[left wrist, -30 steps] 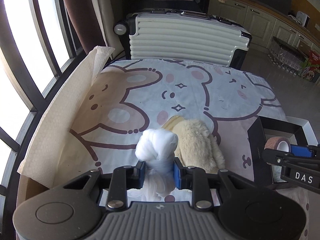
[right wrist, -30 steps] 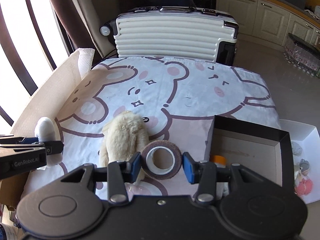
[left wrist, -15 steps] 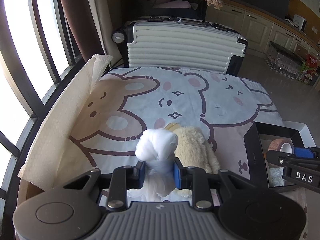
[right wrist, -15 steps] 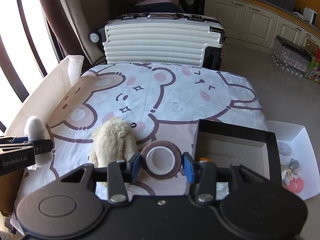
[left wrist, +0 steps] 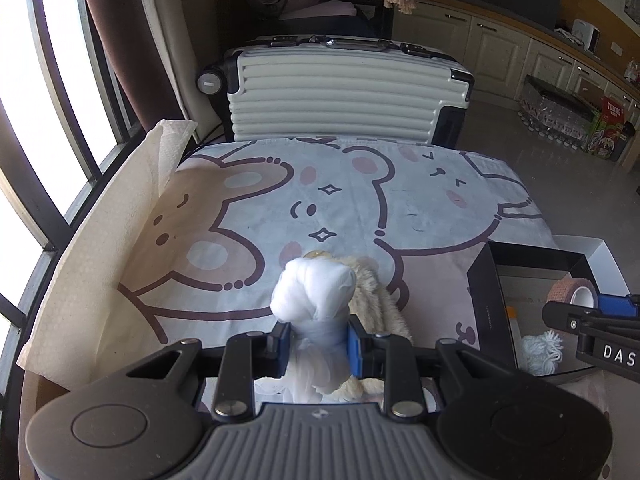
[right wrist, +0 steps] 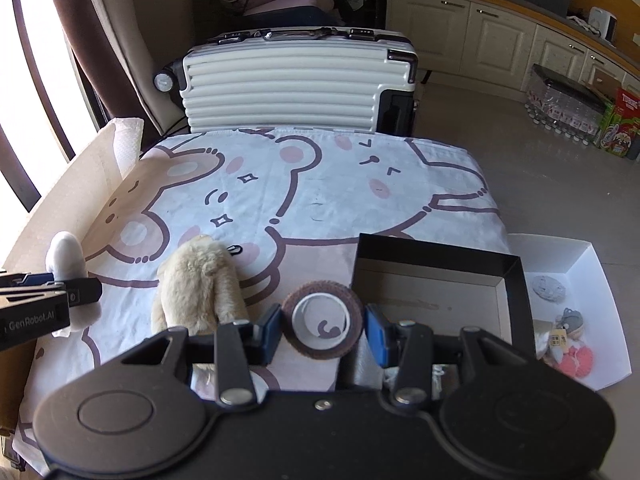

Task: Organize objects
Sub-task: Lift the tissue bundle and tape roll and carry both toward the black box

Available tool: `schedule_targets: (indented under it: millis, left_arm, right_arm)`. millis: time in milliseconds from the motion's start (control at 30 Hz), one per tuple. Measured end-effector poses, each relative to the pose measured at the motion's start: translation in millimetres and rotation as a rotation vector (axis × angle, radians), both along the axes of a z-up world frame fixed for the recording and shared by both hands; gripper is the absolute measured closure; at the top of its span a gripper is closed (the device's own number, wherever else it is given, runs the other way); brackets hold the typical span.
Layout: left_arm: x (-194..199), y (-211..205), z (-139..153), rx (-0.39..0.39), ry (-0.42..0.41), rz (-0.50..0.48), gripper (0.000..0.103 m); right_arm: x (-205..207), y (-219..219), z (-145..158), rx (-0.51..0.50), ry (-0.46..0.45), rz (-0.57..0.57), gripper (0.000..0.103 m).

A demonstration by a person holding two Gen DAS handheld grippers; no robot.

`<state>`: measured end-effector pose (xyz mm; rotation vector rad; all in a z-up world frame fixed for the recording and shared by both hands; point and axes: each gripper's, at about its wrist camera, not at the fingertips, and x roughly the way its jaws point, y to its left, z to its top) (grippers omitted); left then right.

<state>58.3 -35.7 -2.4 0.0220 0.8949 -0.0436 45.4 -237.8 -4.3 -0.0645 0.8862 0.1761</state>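
Note:
My left gripper (left wrist: 318,342) is shut on a white knotted cloth bundle (left wrist: 314,292) and holds it above the bear-print cloth (left wrist: 340,208). It shows at the left of the right wrist view (right wrist: 66,254). My right gripper (right wrist: 322,330) is shut on a brown tape roll (right wrist: 322,326), held near the left wall of the black box (right wrist: 440,258). The roll also shows in the left wrist view (left wrist: 572,292). A cream plush toy (right wrist: 200,280) lies on the cloth between the two grippers.
A white tray (right wrist: 576,256) with small trinkets sits right of the black box. White yarn (left wrist: 540,352) lies inside the box. A ribbed white suitcase (right wrist: 296,88) stands behind the table. A paper sheet (left wrist: 100,248) lines the left edge by the window.
Both grippers have pulled back and risen, so more of the room shows. The right gripper with the tape roll has shifted right toward the black box. Grips are unchanged.

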Motion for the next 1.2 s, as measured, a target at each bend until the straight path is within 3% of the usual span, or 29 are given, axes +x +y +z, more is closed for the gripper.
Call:
schedule_targets:
  millis: [1200]
  left_arm:
    - [1,-123,2,-0.031,-0.008,-0.195,0.074]
  right_arm:
    - [-21,-120,6,-0.002,-0.009,-0.191,0.058]
